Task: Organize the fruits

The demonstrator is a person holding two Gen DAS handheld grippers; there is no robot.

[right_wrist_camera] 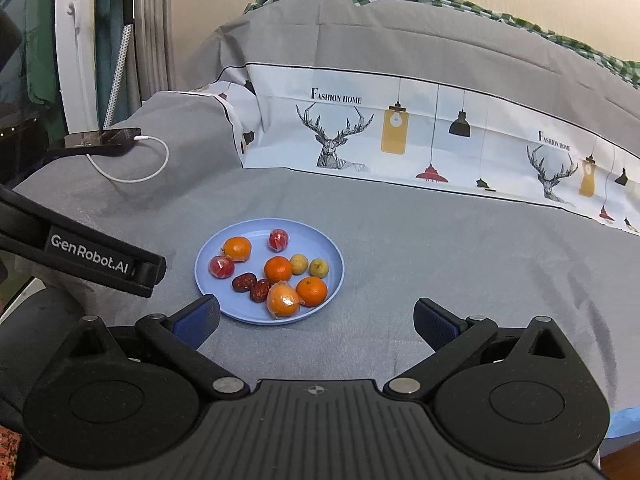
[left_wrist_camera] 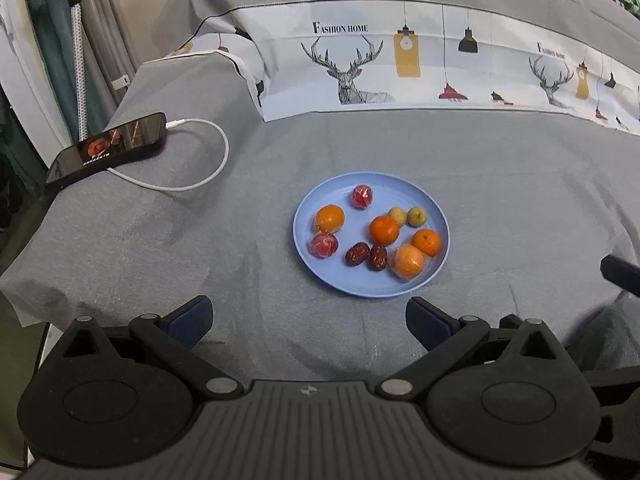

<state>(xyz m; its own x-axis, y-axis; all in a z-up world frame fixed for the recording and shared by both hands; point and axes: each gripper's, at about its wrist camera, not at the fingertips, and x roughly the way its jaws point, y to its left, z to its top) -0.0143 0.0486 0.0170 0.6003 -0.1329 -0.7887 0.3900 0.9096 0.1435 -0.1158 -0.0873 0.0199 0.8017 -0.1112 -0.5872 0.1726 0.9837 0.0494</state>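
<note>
Both claws, the left gripper (left_wrist_camera: pixel 308 322) and the right gripper (right_wrist_camera: pixel 316 322), gape wide and hold nothing, hovering just short of the blue plate (left_wrist_camera: pixel 316 276) of fruit on the grey sheet (left_wrist_camera: pixel 500 208). "Fashion Home" (left_wrist_camera: pixel 340 27) is printed on the pillow behind. Only the right view shows "GenRobot.AI" (right_wrist_camera: pixel 89 258) on the left tool; the phone (left_wrist_camera: pixel 106 148) screen faces the left view
</note>
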